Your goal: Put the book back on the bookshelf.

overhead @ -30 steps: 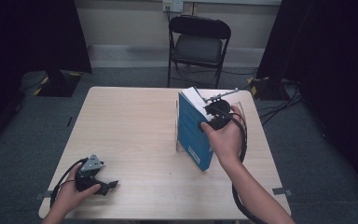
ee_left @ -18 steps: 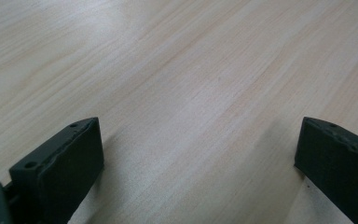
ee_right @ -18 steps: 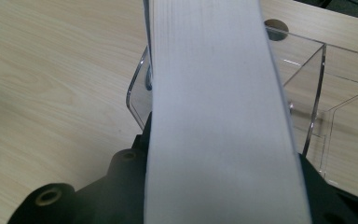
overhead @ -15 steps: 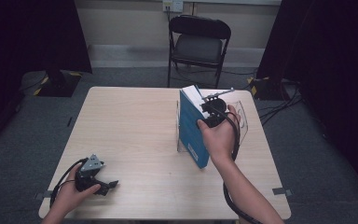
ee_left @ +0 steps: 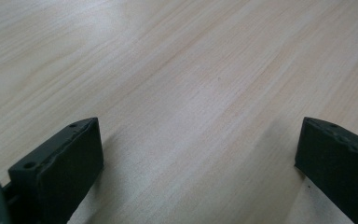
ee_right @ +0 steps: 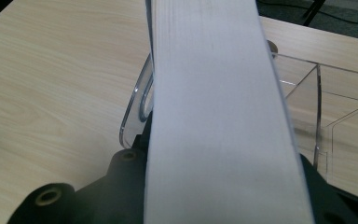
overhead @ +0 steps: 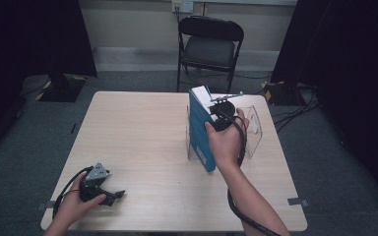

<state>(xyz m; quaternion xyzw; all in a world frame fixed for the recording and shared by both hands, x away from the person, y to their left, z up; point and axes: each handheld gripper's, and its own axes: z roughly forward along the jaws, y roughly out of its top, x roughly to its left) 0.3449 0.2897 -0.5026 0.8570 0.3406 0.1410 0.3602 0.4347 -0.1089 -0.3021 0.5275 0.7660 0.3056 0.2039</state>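
A thick blue-covered book (overhead: 200, 132) with white page edges (ee_right: 214, 112) stands tilted at the table's right half. My right gripper (overhead: 215, 114) is shut on its upper part, with the black jaws on either side of the page block (ee_right: 219, 182). The book's lower end is among the panels of a clear acrylic stand (overhead: 254, 129) (ee_right: 310, 88); I cannot tell whether it rests there. My left gripper (overhead: 113, 195) lies on the table near the front left corner. Its jaws stand wide open over bare wood (ee_left: 198, 140), with nothing between them.
The light wooden table (overhead: 138, 128) has bare room across its left and middle. A black folding chair (overhead: 209, 46) stands beyond the far edge. Cables trail from both grippers, and the right one hangs off the front edge (overhead: 241, 211).
The right hand has carried the book slightly farther away and to the left, closer in among the stand's panels. The left gripper has not moved.
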